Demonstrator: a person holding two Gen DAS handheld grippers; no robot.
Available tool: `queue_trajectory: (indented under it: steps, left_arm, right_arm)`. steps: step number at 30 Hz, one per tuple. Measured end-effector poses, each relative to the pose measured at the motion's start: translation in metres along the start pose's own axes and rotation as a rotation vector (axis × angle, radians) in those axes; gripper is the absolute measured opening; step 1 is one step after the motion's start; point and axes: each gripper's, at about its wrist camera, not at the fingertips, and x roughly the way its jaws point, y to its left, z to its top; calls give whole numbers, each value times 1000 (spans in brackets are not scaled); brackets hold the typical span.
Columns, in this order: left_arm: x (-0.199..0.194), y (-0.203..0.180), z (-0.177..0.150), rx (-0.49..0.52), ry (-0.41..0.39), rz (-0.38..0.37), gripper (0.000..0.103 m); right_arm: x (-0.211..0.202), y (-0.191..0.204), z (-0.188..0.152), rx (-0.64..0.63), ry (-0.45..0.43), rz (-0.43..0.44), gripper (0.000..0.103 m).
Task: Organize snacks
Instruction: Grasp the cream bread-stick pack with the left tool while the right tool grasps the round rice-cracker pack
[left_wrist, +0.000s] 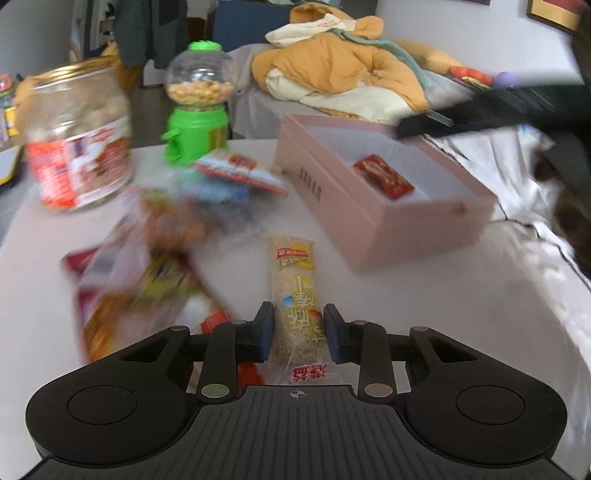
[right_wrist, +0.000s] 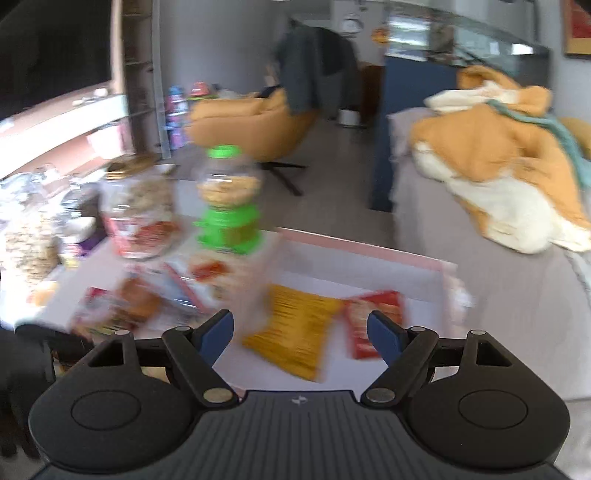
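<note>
- So, the pink box (left_wrist: 369, 206) is parked open on the table (left_wrist: 424, 314), probably as the drop-off spot; one red packet (left_wrist: 382, 176) is already lying inside it.
- A blurry heap of loose snack bags (left_wrist: 140, 258) is spread beside the box, with a big jar (left_wrist: 77, 136) and a green candy dispenser (left_wrist: 197, 107) stood behind it, likely left as they are.
- A long pale snack bar (left_wrist: 299, 306) with a yellow-red label is pinched by the left gripper (left_wrist: 298, 334), jaws closed narrowly on its sides, lengthwise along the fingers, presumably for carrying to the box.
- Over the box, the right gripper (right_wrist: 300, 334) is held wide open with nothing in it; a yellow packet (right_wrist: 295, 328) is seen below, too blurred to tell if it's falling or lying.
</note>
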Motion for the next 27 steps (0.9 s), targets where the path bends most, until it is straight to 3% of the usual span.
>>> queue_trajectory:
  steps: [3,5,9,13,18,19,21,27]
  left_arm:
    - [-30,9,-21,-22,-30,83,33]
    - [-45,30,-33,-106,-55,114,33]
    - [-55,59,-46,-246,-101,51,34]
    - [-61,59,-51,-249,-129,24,34]
    - [-75,66,-61,-301,-184,1,34]
    - [-77,69,-62,-320,-196,5,34]
    - [-79,75,-63,-354,-216,17,34]
    - [-78,80,-57,-385,-237,33,34]
  right_arm:
    - [21,31,14,14,38,79,80]
    - [38,53,21,42,74,111,80]
    - [72,85,33,136,120,140,80]
    - [126,118,46,88,110,36,79]
    - [186,103,53,162,166,-95,66]
    - [189,101,54,158,173,-116,58]
    - [182,103,53,112,196,-103,55]
    - [136,114,28,71,257,94,52]
